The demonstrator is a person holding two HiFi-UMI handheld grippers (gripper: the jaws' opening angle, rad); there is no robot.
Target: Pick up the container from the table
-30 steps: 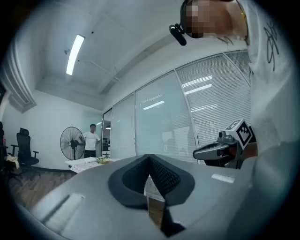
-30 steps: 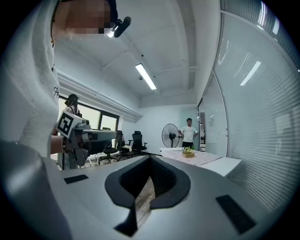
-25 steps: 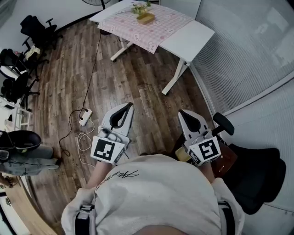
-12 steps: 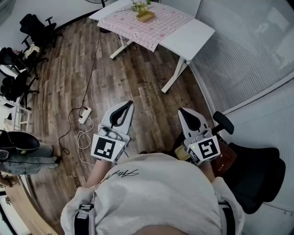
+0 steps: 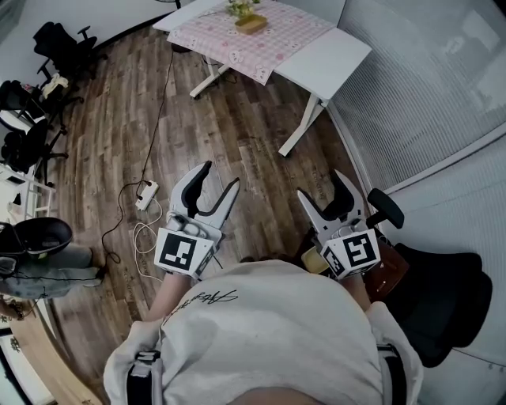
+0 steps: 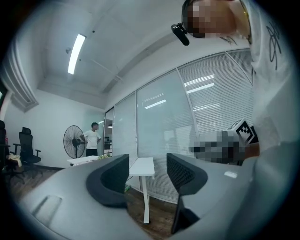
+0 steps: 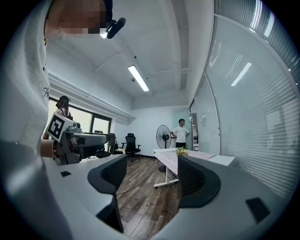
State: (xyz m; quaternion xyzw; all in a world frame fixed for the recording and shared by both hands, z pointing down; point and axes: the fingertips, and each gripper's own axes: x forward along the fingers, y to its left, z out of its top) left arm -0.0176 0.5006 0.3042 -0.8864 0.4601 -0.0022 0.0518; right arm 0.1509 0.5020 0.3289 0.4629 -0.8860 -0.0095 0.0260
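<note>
Plainly, the left claw (image 5: 221, 176) and right claw (image 5: 321, 184) are both opening, empty and held level. They are well apart from the container (image 5: 251, 24), which sits on the far desk (image 5: 324, 59) beside a plant (image 5: 240, 9). Walking over, a foot could catch the cable (image 5: 162, 103) or power strip (image 5: 146, 198) at left. Open floor lies ahead; a glass wall (image 5: 427, 95) and chair (image 5: 443, 308) hem the right.

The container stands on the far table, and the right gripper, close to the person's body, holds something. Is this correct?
Not quite. The right gripper holds nothing: the right gripper view shows its jaws apart and opening, with only the floor seen between them. The rest stands: the container is on the far table, and this gripper is close to the person's body.
</note>
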